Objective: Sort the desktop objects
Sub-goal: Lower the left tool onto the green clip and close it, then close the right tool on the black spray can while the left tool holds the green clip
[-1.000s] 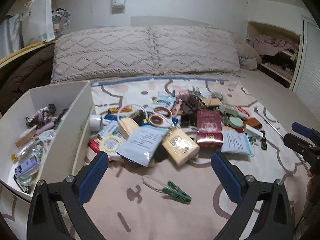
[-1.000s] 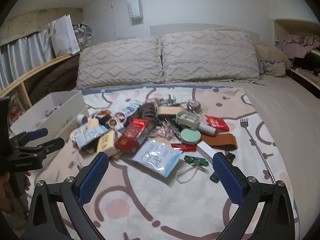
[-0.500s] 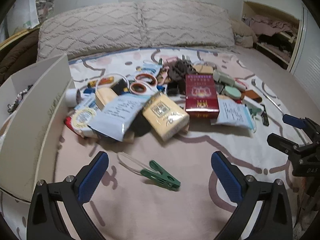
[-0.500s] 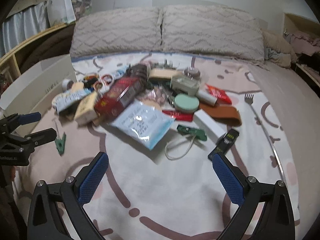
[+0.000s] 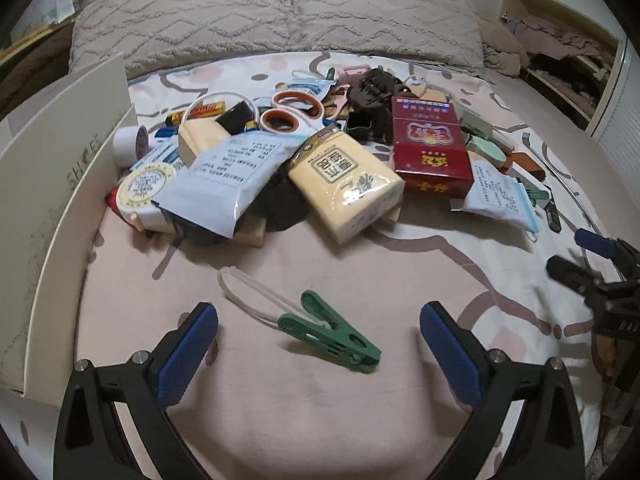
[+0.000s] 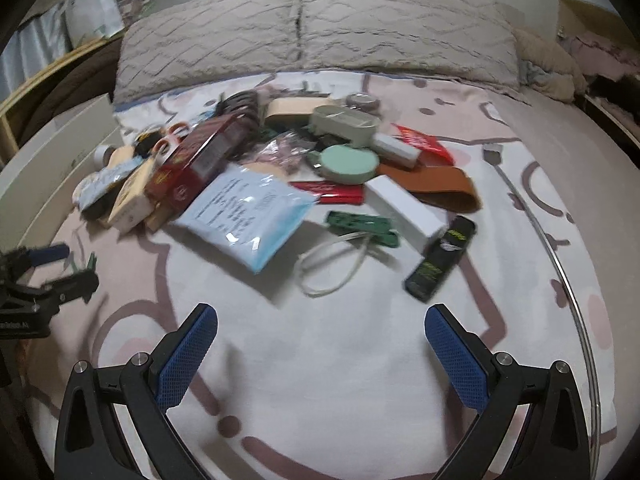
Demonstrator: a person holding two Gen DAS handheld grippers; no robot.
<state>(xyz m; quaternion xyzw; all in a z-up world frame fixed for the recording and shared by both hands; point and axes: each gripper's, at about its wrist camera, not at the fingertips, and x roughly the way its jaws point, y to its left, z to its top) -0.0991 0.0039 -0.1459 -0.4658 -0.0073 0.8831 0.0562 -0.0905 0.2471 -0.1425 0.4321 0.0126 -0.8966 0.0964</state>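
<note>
on the patterned bedsheet [image 5: 320,420] both hand-held grippers gape empty, pillows [image 5: 276,4] seemingly behind.

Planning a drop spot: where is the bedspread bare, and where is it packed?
Bare: the near strip in front of the right tool, below the cord loop; also around the green clip between the white box wall and the left tool. Packed: the pile from the yellow pack to the red box.

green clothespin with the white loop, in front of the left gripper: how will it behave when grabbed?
The clothespin looks like hard plastic, so probably stiff and light. It lies flat on the soft bedsheet, so unlikely to roll, though it may slide. The thin white loop looks floppy and will likely dangle.
</note>
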